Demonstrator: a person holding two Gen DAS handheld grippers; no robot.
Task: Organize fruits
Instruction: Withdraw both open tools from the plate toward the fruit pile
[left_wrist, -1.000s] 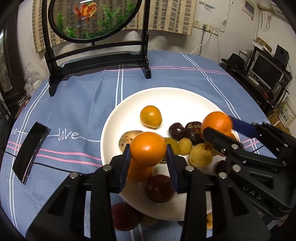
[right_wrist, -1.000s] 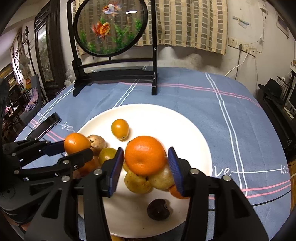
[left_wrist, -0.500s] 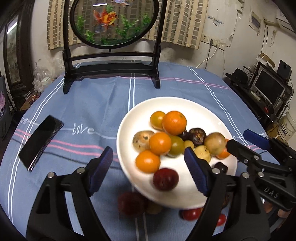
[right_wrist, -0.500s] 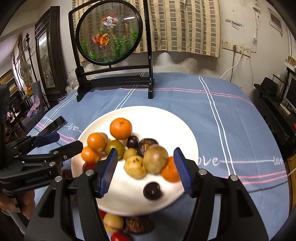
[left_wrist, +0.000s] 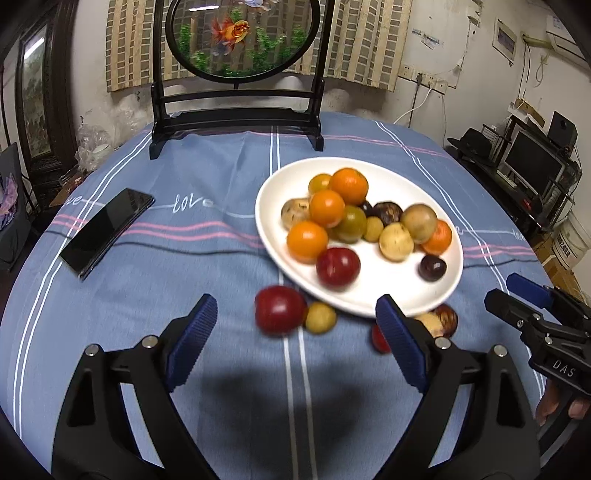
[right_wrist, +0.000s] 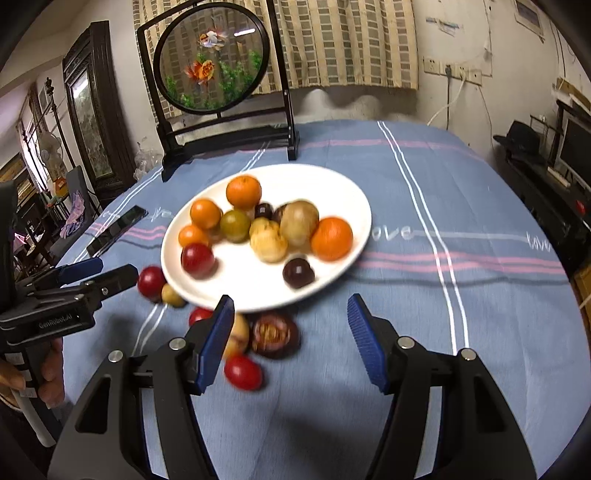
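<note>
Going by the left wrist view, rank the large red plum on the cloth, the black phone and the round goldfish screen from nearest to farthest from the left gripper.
1. The large red plum, on the blue tablecloth just ahead of the left gripper, whose jaws are opening with nothing between them.
2. The black phone, farther off to the left.
3. The round goldfish screen, at the table's far edge.

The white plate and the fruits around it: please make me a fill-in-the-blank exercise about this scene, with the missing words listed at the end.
1. The white plate rests on a ____ tablecloth.
2. Left of the plate lies a black ____.
3. The red fruit beside the plate's near rim lies on the ____, not on the plate.
4. The left claw holds ____ between its fingers.

Missing words: blue; phone; tablecloth; nothing
</note>
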